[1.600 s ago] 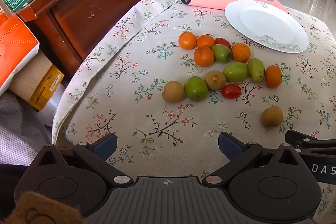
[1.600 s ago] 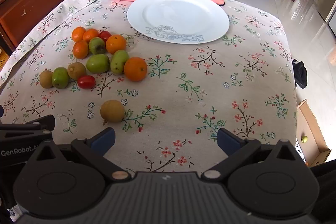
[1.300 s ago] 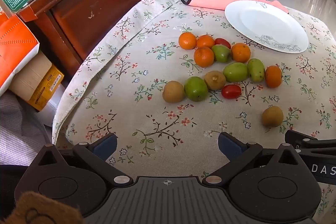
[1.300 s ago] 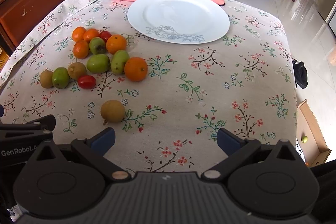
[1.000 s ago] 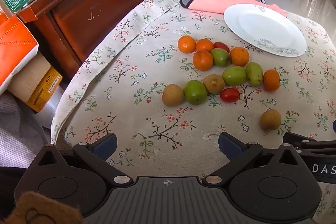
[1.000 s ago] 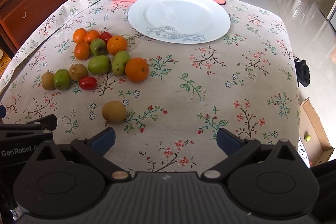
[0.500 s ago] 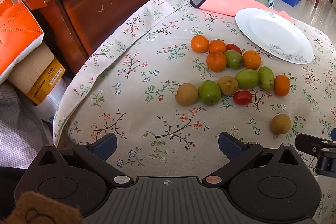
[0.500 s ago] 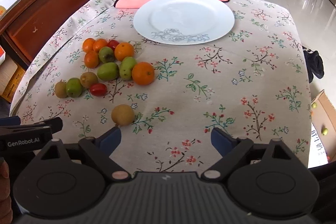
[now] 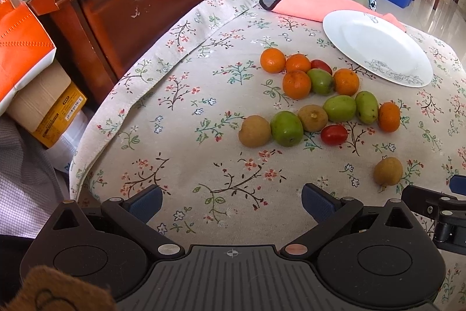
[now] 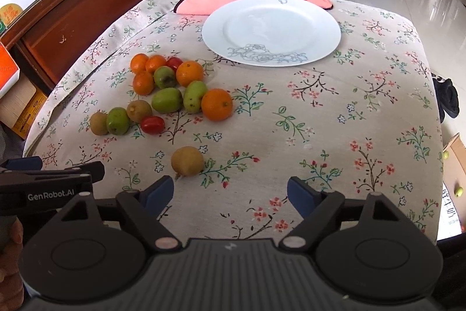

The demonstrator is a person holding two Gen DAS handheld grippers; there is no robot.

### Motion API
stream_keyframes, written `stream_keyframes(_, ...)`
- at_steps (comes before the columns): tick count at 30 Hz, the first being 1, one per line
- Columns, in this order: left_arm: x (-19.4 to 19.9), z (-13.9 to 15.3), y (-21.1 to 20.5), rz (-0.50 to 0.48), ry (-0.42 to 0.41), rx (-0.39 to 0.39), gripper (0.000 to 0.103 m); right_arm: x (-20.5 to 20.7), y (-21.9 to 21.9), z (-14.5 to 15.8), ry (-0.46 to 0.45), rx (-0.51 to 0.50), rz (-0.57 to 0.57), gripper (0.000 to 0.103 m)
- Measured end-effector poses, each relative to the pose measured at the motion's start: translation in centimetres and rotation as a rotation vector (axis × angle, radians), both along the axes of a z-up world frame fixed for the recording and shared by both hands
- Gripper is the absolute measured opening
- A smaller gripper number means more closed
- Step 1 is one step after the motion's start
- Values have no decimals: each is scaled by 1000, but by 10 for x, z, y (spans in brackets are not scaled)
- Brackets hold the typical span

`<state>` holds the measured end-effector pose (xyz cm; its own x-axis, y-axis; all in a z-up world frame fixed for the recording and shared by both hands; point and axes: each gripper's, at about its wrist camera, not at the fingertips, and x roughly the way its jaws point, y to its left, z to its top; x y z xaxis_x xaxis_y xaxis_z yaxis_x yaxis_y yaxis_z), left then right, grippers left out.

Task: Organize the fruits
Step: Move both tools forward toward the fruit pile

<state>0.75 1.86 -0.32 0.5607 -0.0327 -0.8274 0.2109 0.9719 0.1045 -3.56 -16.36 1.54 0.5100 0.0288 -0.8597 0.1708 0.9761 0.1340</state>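
step: I'd say first pick is the lone brown fruit [image 10: 187, 160], so I'd come down square over it, jaws either side.
right gripper [image 10: 230, 193]: empty, been narrowing, jaws apart.
fruit vs fingers: just ahead, toward my left finger.
left gripper [image 9: 232, 199]: wide, empty.
plate [image 10: 326, 49]: bare, far side.

The tablecloth [image 10: 364, 121] is beige with a red-and-green floral print. The plate [image 10: 320, 28] is white (grey line motif at its rim). Fruits: orange mandarins [image 10: 217, 104], green jujubes [image 10: 166, 100], red tomatoes [image 10: 152, 125].
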Motion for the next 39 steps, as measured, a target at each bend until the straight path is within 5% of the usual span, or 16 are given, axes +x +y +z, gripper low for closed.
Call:
stream_keyframes(13,8,8,5,-23,-63,-56,91,-3,3,-2,-96,55,61,67)
stream_keyframes(21,19,0,19,17,-25,-116,72,-4,4,-6,-122,97,94,56)
stream_keyframes(39,32,-6,12,-73,-77,-150,66,7,17,-14,-130,79,142,39)
